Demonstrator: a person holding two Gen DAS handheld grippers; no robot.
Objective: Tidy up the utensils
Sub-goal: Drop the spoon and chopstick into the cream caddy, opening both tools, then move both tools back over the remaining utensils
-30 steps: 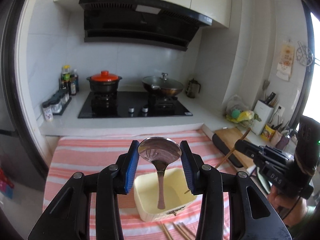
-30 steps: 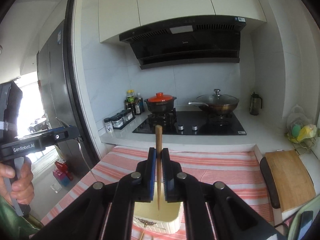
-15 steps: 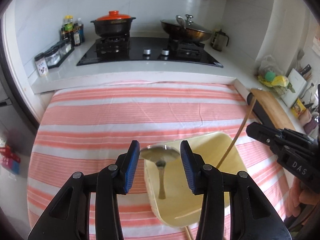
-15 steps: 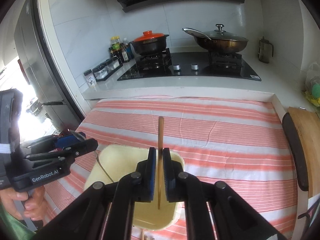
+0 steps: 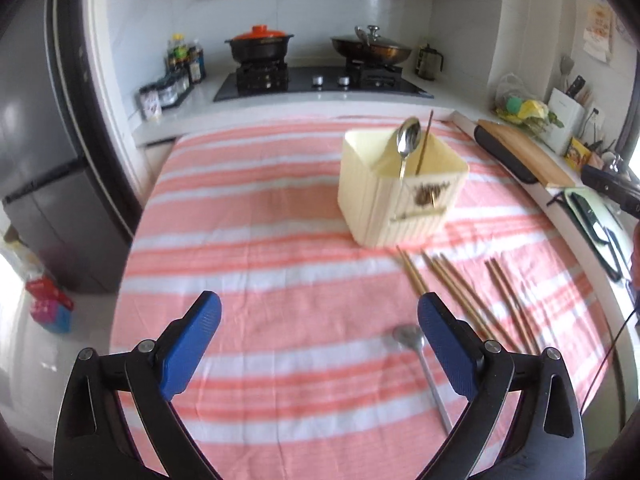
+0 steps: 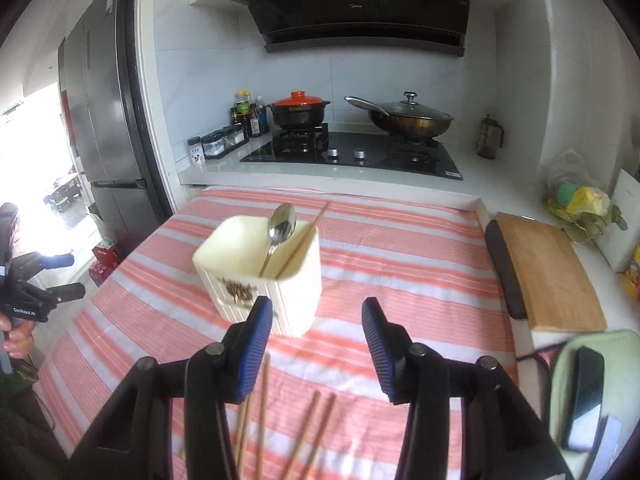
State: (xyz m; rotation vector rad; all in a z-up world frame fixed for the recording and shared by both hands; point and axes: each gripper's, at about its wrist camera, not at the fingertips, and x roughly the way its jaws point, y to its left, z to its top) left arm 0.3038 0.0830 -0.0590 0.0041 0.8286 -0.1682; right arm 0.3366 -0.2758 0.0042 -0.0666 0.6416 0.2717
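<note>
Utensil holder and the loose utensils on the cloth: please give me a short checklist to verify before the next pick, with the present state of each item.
1. Utensil holder stands upright on the striped cloth: ok.
2. Spoon in the holder and single chopstick lean inside it, clear of both tools: ok.
3. Left hand-held gripper holds nothing, jaws opening: ok.
4. Right hand-held gripper holds nothing, jaws opening: ok.
5. Loose spoon lies flat beside the left tool's right finger, not yet between the fingers: not ok.
6. Loose chopsticks are separated enough for picking one alone: cannot tell, blurred.
</note>
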